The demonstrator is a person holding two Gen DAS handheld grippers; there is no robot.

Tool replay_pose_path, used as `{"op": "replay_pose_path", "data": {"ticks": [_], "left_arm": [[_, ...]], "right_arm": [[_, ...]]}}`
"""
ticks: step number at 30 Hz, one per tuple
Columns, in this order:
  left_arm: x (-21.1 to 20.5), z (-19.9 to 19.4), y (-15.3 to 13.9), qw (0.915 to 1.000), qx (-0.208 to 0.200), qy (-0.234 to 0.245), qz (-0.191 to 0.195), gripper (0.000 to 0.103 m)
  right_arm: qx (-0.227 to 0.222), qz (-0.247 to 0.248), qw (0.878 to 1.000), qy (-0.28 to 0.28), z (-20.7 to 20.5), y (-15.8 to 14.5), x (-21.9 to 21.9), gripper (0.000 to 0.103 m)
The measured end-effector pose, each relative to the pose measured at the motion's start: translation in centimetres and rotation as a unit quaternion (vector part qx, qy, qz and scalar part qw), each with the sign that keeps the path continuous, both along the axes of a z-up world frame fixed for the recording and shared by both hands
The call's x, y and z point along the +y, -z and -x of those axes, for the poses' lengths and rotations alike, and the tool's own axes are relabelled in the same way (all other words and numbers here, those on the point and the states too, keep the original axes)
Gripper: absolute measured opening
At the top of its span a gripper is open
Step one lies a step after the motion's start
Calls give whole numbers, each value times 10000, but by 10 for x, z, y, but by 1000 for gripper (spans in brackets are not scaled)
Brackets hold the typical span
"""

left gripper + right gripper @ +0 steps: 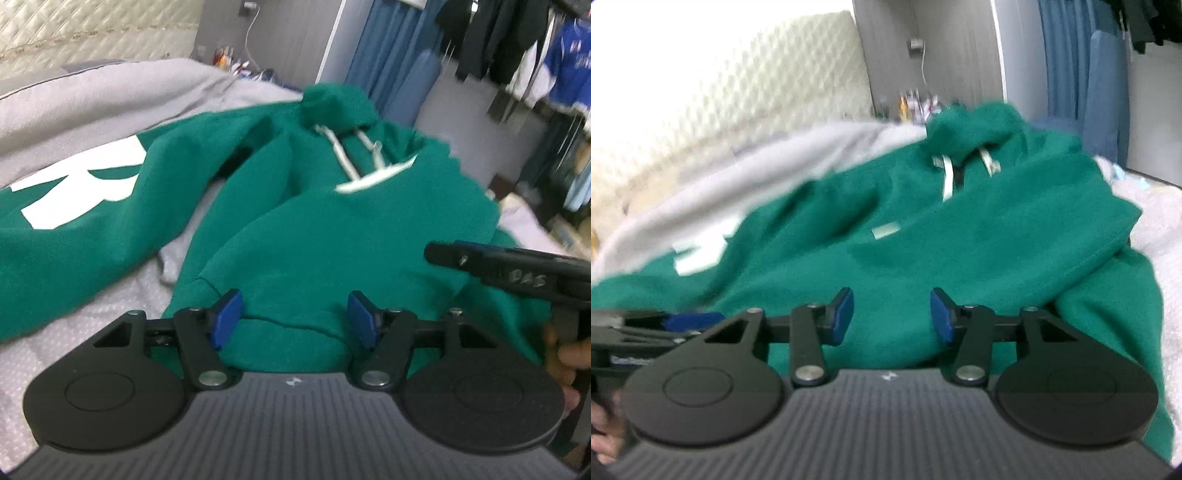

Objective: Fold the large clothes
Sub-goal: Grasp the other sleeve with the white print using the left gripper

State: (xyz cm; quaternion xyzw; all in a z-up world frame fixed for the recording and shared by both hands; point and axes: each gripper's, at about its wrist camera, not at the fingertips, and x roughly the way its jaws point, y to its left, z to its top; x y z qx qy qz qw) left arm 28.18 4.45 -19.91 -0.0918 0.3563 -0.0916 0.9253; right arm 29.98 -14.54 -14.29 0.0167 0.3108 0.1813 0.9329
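Folding barely begun: green hoodie (332,221) lies rumpled on bed (92,110), sleeve (92,192) flung sideways. Left gripper (293,314) and right gripper (892,314) both part-open astride hem, pinching nothing yet.

Left claw (293,319) gapes over green hoodie (332,229) hem on grey bedspread (92,110).

Motion-blurred fisheye views, overexposed upper left, curved edges

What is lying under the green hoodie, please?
The hoodie lies on grey bedding, which shows around it and in the gap beside its sleeve. Whatever lies directly beneath the hoodie is covered.
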Motion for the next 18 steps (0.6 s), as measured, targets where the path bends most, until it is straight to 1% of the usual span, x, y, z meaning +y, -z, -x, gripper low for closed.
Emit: {"op": "replay_pose_path", "data": {"ticks": [1,2,3,6,9,11,13,14,15,16,18], "left_arm": [[-2,-1,2,10000,45,-23,-64,69],[-4,-2,4,9999,74,-65,-103,69],[-6,-2,5,9999,78,-100,-115,69],[-5,4,1,9997,7,-247,-11,69],[7,11,-7,9977,-85,-521,429,71],[21,19,-12,9929,-150,-869,804,73],[37,26,-16,9858,-186,-1201,1160,84],[43,31,-19,9825,-224,-1314,1298,85],[49,34,-21,9797,-251,-1458,1354,86],[55,37,-22,9771,-246,-1641,1335,91],[64,38,-24,9714,-123,-1995,1281,93]], "right_arm": [[321,169,9993,26,-7,9,2,46],[546,158,9984,17,-11,18,1,46],[621,101,9980,-2,-13,24,-1,46],[567,80,9983,-110,-13,31,-4,46],[614,-25,9981,-78,-13,29,-6,46],[630,-105,9979,-64,-13,29,-8,46],[633,-151,9979,-52,-12,30,-12,46],[631,-159,9979,-48,-11,30,-12,46],[627,-151,9979,-44,-10,30,-11,46],[620,-138,9980,-43,-9,30,-10,46],[611,-103,9981,-42,-9,29,-9,46]]}}
